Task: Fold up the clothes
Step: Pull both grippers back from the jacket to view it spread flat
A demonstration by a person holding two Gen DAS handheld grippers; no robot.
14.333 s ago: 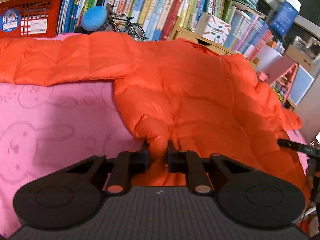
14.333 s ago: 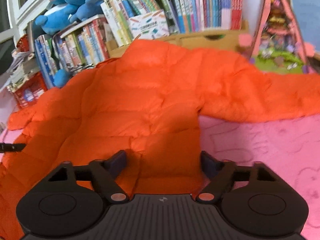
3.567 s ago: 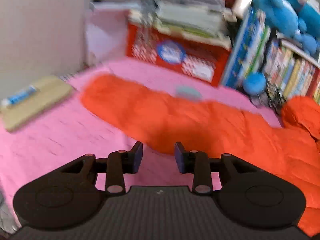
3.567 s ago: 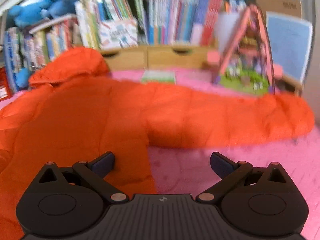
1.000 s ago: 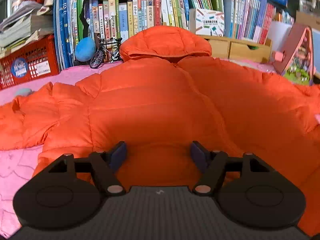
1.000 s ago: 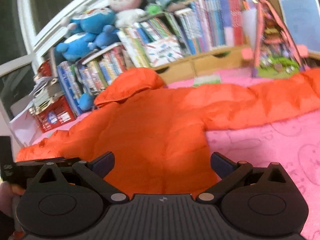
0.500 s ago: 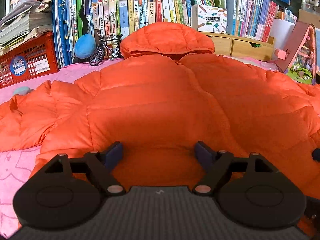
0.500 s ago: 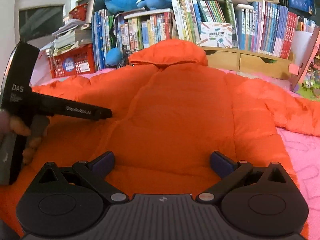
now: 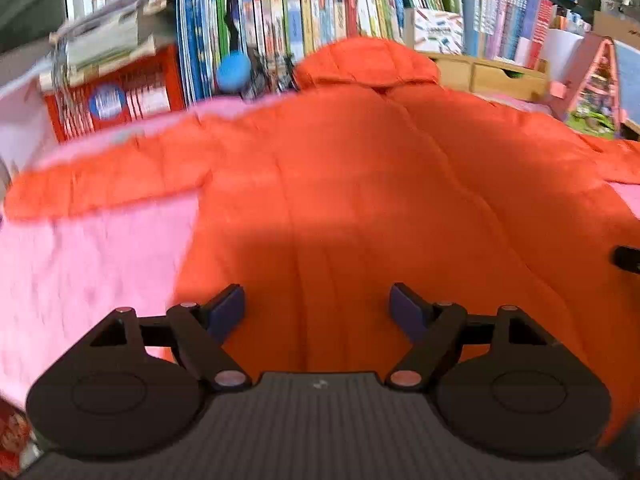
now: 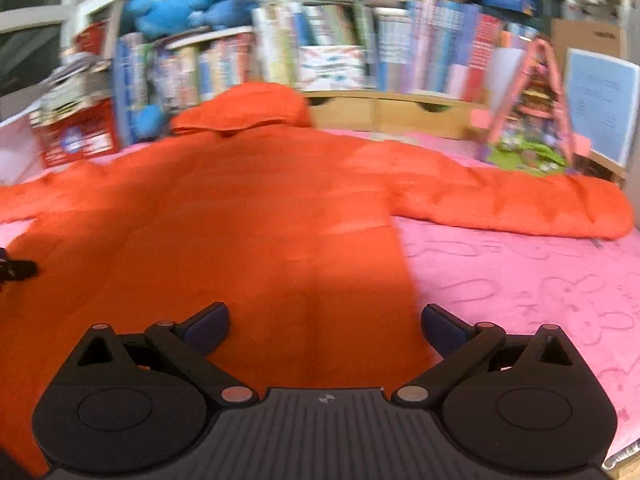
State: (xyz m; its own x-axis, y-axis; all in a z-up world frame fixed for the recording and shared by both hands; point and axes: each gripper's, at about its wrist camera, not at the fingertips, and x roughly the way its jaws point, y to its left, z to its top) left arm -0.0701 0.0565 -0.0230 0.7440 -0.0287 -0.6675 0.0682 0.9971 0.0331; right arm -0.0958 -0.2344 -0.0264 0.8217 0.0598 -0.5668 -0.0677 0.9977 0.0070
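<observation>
Orange hooded puffer jacket (image 9: 360,184) spread flat on pink blanket (image 9: 92,264), hood (image 9: 368,64) toward bookshelf (image 9: 288,16), both sleeves stretched out sideways. Left gripper (image 9: 316,308) low over jacket's lower hem area, jaws spread wide, nothing between them. Right gripper (image 10: 324,326) near jacket's lower right edge, jaws spread wide, empty; right finger (image 10: 442,330) over pink blanket (image 10: 520,280), left finger over orange fabric (image 10: 240,220). Right sleeve (image 10: 520,204) lying across blanket toward pink toy house (image 10: 528,120). Red basket (image 9: 116,100) with papers at far left, blue plush toys (image 10: 180,8) on shelf top. Both views motion-blurred.
</observation>
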